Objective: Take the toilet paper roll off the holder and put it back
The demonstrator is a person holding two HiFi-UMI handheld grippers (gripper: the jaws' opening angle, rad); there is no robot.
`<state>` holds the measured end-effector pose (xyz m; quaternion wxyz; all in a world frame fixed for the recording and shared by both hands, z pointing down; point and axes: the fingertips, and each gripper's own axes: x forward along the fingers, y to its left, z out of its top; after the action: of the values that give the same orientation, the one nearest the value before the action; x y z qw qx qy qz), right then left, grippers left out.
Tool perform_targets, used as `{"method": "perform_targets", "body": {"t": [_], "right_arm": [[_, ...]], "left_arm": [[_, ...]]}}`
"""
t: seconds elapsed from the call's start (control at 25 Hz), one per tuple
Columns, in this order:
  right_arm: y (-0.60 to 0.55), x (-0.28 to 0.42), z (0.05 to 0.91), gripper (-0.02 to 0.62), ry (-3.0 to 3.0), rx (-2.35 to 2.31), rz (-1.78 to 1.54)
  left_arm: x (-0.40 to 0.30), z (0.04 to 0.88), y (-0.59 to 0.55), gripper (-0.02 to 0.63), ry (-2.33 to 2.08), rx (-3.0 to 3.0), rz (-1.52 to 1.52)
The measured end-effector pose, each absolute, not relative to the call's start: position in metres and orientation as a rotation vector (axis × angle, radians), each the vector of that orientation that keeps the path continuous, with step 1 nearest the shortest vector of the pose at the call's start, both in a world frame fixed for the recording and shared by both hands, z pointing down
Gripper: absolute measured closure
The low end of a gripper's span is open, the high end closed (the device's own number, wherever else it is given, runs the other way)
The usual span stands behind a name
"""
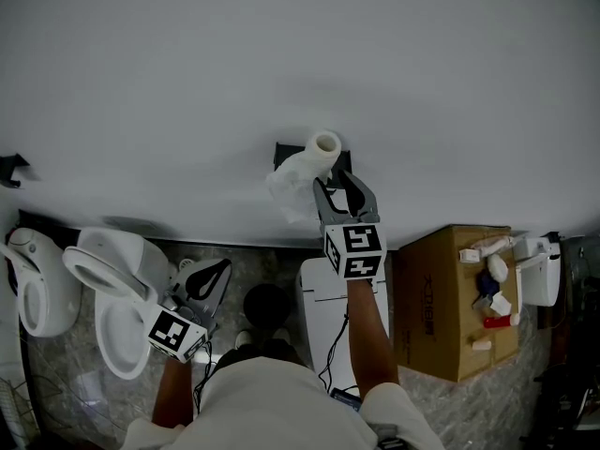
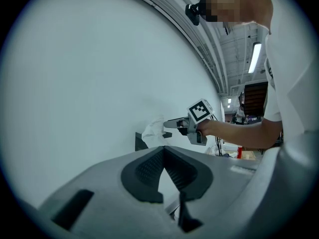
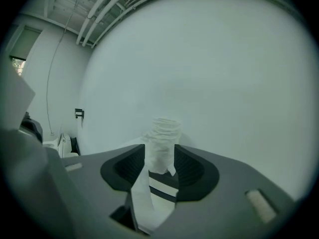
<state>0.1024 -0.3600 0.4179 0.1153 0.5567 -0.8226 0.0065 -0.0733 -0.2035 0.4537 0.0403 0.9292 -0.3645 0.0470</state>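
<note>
The white toilet paper roll (image 1: 322, 147) hangs in front of the black wall holder (image 1: 282, 152), with a loose, crumpled tail drooping to its left. My right gripper (image 1: 336, 178) reaches up to it from below. In the right gripper view the roll (image 3: 162, 139) stands upright between the two pads, which press on its sides, and a paper strip trails down toward the camera. My left gripper (image 1: 221, 268) hangs low beside the toilet, shut and empty. In the left gripper view its tips (image 2: 163, 148) meet, and the roll (image 2: 152, 131) and holder (image 2: 139, 141) show far off.
A white toilet (image 1: 105, 300) with its seat up stands at the lower left, with another white fixture (image 1: 34, 284) beside it. A white bin (image 1: 322, 309) and a cardboard box (image 1: 441, 309) carrying small items sit under the right arm. A black hook (image 1: 11, 169) sticks out of the wall at the far left.
</note>
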Motion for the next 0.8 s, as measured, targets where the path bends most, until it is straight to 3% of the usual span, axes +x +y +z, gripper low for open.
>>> {"method": "perform_targets", "body": {"t": [0.4,0.8], "right_arm": [[-0.284,0.117,0.397,0.540,-2.452,1.689,-0.017],[-0.219,0.099,0.364,0.588,-2.622,1.602,-0.078]], "left_arm": [[-0.061,0.447,-0.194,0.607,-1.070,2.876,0.130],[-0.050,0.443,-0.181,0.607,-1.022,2.898,0.116]]}}
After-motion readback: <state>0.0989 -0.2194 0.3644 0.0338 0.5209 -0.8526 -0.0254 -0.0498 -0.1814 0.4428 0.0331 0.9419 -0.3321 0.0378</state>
